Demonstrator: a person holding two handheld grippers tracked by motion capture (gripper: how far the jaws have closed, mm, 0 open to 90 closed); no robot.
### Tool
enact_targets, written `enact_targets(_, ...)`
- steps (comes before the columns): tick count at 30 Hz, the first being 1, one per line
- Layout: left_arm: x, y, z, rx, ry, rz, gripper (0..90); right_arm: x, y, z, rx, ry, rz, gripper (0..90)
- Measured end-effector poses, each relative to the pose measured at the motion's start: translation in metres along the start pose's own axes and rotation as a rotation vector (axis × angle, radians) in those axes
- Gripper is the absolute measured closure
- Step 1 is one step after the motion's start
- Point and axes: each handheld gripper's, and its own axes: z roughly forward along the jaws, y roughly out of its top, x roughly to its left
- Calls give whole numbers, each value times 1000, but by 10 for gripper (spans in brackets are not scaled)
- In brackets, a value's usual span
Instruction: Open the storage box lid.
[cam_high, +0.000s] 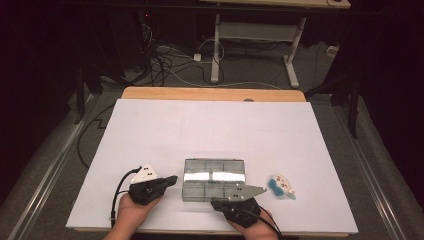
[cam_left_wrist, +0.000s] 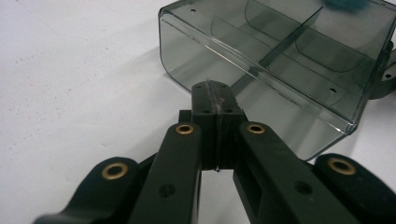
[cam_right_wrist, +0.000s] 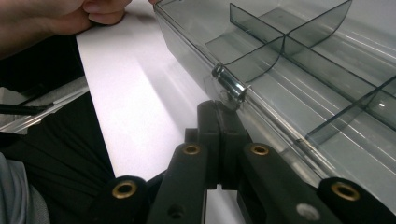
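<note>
I count one clear box (cam_high: 214, 180) between my two grippers: left gripper (cam_high: 172, 179) just left of it, jaws closed on nothing; right gripper (cam_high: 215, 204) at its near edge, jaws closed, empty. One toy (cam_high: 281, 186) lies right of that gripper.

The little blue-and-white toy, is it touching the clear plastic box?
Apart. In the high view, bare white table surface shows between the toy and the box.

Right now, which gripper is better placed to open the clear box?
Probably the right gripper: its shut jaws sit at the latch on the clear box. The left gripper, also shut, points at a plain end wall.
</note>
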Motion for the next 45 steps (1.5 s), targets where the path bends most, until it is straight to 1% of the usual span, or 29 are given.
enact_targets(6,0,0,0,1,-4,4,879,0,-1,-1,-15,-1,3,900)
enact_targets(9,1,1,1,9,-11,-1,879,0,-1,-2,-25,2,3,900)
enact_targets(16,1,0,0,5,-15,-3,879,-2,-1,-5,-39,7,-5,900)
enact_targets(22,1,0,0,3,-16,-6,879,-2,-1,-5,-40,10,-7,900)
enact_targets(30,1,0,0,3,-17,2,879,-1,-1,-6,-40,2,-11,900)
enact_targets(34,2,1,1,7,-22,-11,879,-2,-2,-7,-48,11,-5,900)
enact_targets(45,1,0,0,3,-22,-8,879,-2,-2,-7,-53,17,-11,900)
